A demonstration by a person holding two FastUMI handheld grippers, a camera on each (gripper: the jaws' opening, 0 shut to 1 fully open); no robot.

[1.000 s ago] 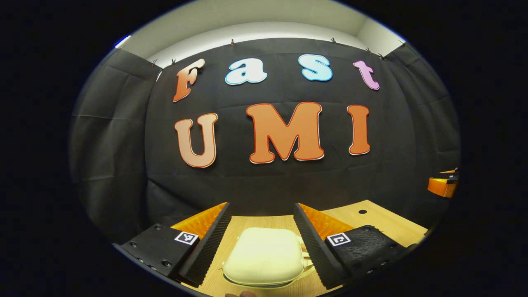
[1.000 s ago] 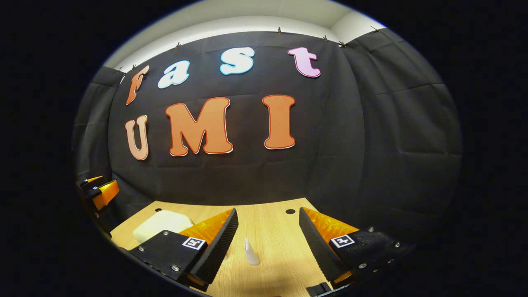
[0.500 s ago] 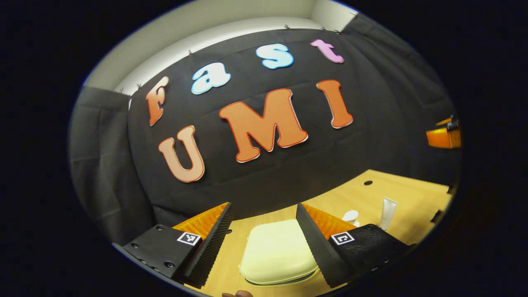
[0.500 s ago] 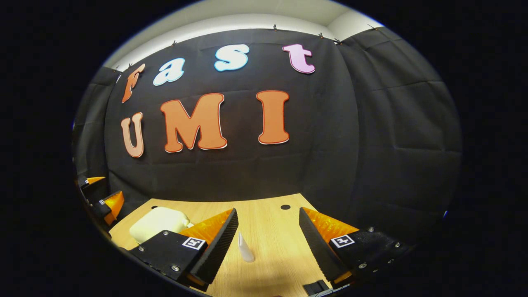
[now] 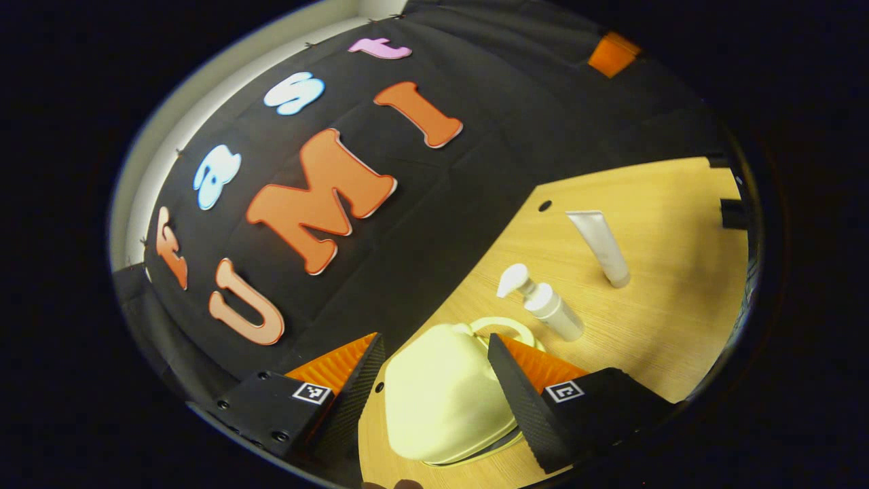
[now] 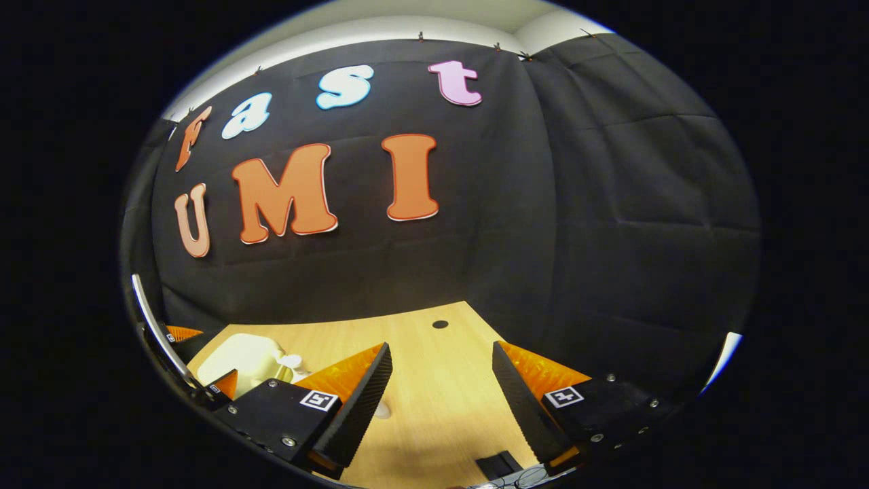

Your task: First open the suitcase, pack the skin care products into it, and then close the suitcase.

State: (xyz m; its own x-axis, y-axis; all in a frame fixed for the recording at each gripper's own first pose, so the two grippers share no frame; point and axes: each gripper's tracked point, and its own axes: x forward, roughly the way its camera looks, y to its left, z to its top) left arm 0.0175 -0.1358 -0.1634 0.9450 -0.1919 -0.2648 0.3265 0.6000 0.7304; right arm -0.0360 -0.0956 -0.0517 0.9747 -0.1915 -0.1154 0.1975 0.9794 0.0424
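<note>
The left gripper [image 5: 434, 360] hangs tilted over the table [image 5: 665, 326] with its fingers spread wide and nothing between them but air; the closed cream suitcase [image 5: 441, 401] lies below the gap, untouched as far as can be seen. That wide spread, centred on the case, looks like a set-up for working on its lid or rim, since opening is the first step and is not yet done. Just beyond the suitcase stands a pump bottle [image 5: 543, 302], close to the case's looped handle [image 5: 506, 326], and farther out a white tube [image 5: 601, 244] stands on its cap; both skin care items stay upright and near, probably so they can be picked up easily once the case is open. The right gripper [image 6: 441, 387] also has its fingers well apart and empty, held low over bare table [image 6: 434, 394]. In the right gripper view the suitcase [image 6: 241, 356] sits off to its left, with the bottle's pump head [image 6: 290, 361] beside it. It seems to wait its turn, away from the case.
</note>
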